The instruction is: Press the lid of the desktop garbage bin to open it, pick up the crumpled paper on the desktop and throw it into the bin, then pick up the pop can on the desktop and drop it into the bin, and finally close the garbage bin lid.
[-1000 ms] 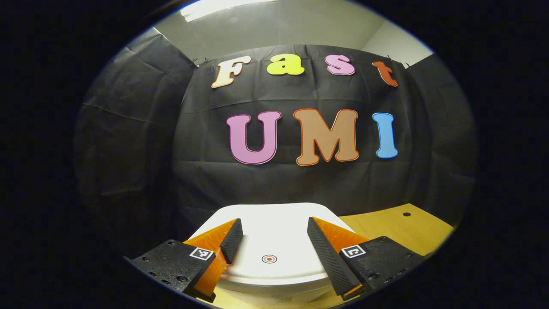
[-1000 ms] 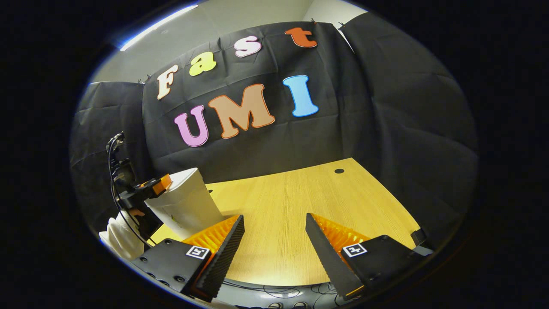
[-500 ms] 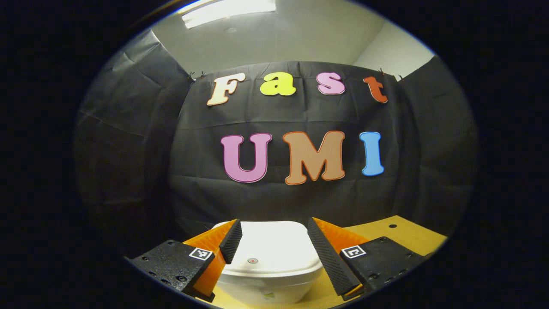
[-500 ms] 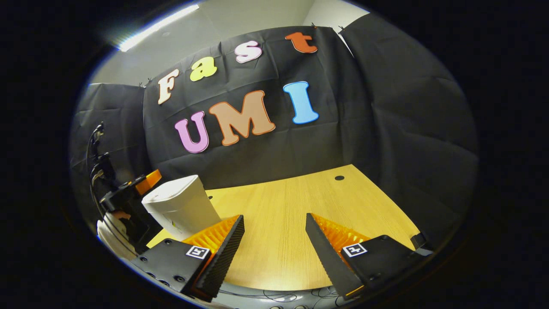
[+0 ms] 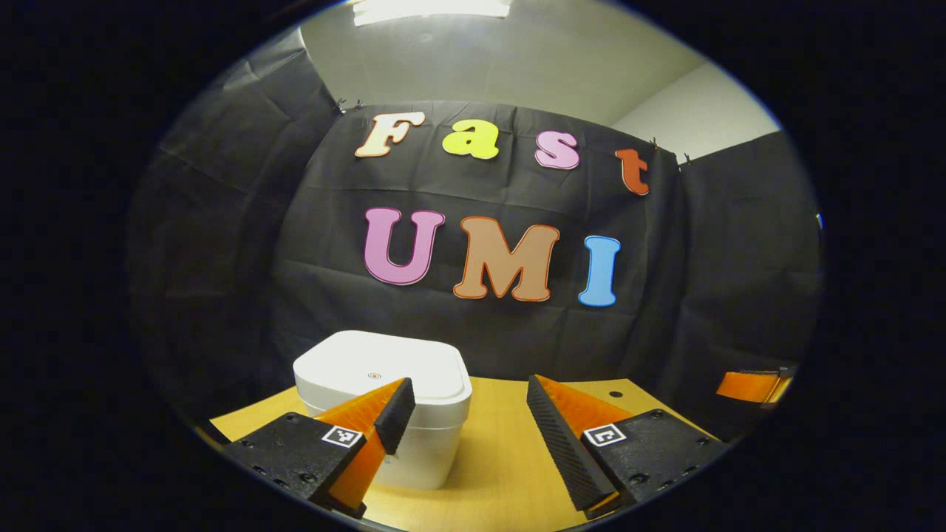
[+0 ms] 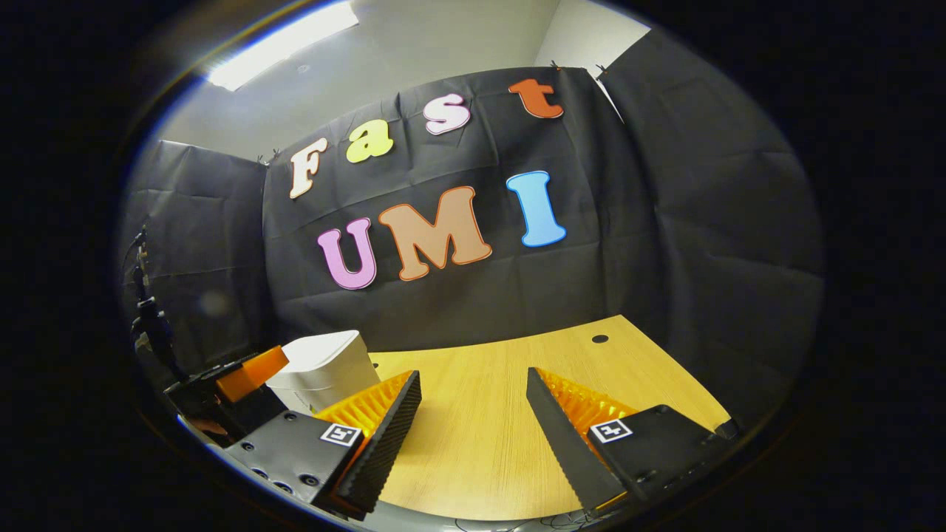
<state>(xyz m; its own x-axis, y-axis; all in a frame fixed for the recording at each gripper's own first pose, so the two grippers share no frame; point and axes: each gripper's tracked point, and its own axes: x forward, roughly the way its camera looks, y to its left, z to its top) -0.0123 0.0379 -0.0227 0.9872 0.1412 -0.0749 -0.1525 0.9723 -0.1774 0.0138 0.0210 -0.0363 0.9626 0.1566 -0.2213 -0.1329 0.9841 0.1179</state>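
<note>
Left gripper view: nearest us, the left gripper [image 5: 464, 406] has its fingers spread apart with nothing between them. Just beyond its left finger stands the garbage bin [image 5: 384, 414], its lid [image 5: 380, 367] down flat, on the wooden desktop [image 5: 502, 458]. Right gripper view: the right gripper [image 6: 473, 414] is likewise parted and empty above bare desktop; the bin lies ahead to its left, with the other gripper beside it.

We see no crumpled paper or pop can on the desktop (we judge them to be inside the bin, the closing step done or nearly so).

Risks: a sideways sweep of the left gripper could clip the bin's rim and shove this light container; the lid may also be unlatched, which we cannot tell.

Ahead of the right gripper the desktop runs open to its far edge at the booth's wall.
</note>
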